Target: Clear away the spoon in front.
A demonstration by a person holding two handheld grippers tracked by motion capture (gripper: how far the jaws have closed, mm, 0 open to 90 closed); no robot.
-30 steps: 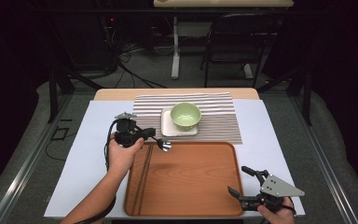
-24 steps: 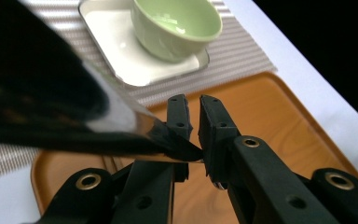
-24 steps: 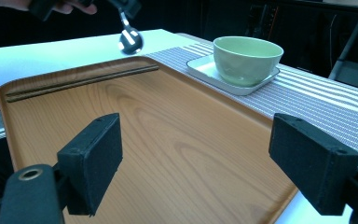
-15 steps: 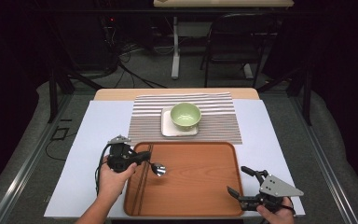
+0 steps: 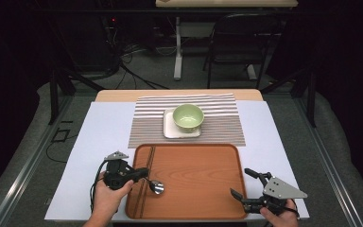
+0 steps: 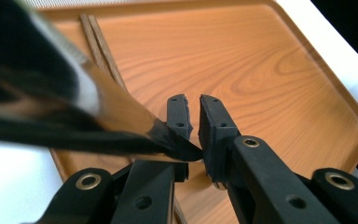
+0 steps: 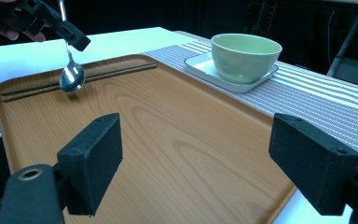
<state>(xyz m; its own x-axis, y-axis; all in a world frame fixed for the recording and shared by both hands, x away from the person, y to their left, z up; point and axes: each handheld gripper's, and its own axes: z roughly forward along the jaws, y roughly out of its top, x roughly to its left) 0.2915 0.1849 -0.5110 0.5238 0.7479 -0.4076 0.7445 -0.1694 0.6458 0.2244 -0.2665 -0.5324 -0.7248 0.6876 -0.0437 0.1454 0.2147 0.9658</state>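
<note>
Now, down on the wooden tray (image 5: 203, 163), which lies on the white table cover just in front of the striped placemat (image 5: 227, 118) with its pale green bowl (image 5: 188, 116) on a white square plate (image 5: 170, 132), the spoon is coming in for placement. Over at the tray's far right corner the right gripper (image 5: 244, 184) hangs with its jaws spread wide and nothing between them. On the other side, the left gripper (image 5: 144, 172) is clamped on the spoon's (image 5: 157, 187) handle, bowl hanging down just over the wood beside the dark chopsticks (image 5: 145, 182). Best play here, I'd say: lower until the spoon's bowl rests on the tray, tip the handle flat alongside the chopsticks without nudging them, then ease the jaws apart and lift away.
</note>
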